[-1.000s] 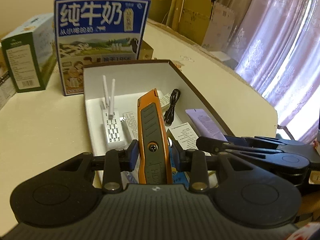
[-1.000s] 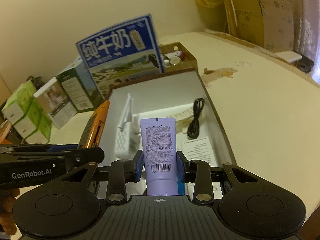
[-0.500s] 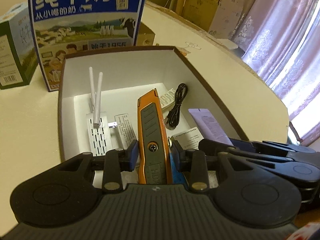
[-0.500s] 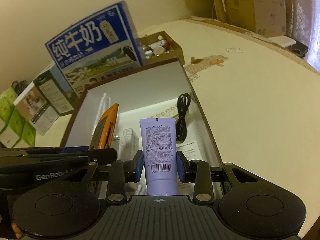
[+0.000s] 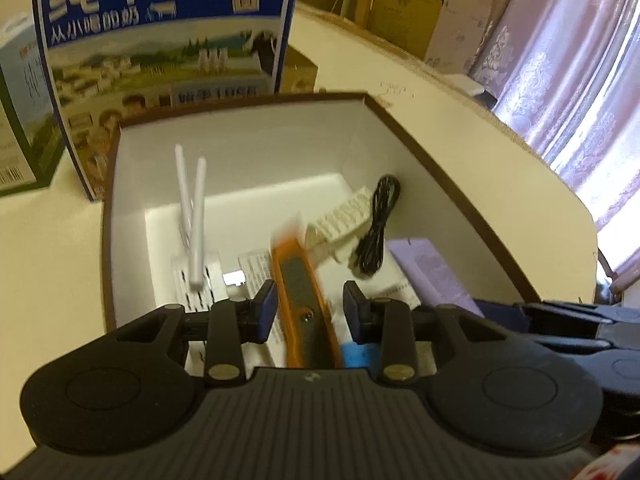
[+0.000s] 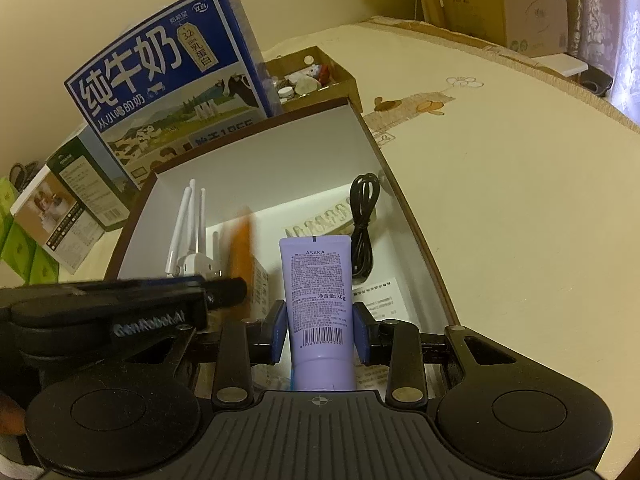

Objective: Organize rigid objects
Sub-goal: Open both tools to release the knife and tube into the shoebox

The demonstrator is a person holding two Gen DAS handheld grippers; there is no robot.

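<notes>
left gripper [image 5: 310, 312]: fingers spread, orange utility knife [image 5: 304, 300] let go, blurred over the box [image 5: 440, 168]
right gripper [image 6: 320, 332]: lavender tube [image 6: 318, 300] kept clamped

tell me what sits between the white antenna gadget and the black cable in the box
The orange utility knife and a white slotted piece, shown in the left wrist view.

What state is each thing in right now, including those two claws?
Left claw: open, pads clear of the knife.
Orange utility knife: released, blurred, tilted inside the box.
Right claw: shut on the purple tube.
Purple tube: held over the box.
Brown box: open, no lid.
Black cable: coiled, lying in the box.
</notes>
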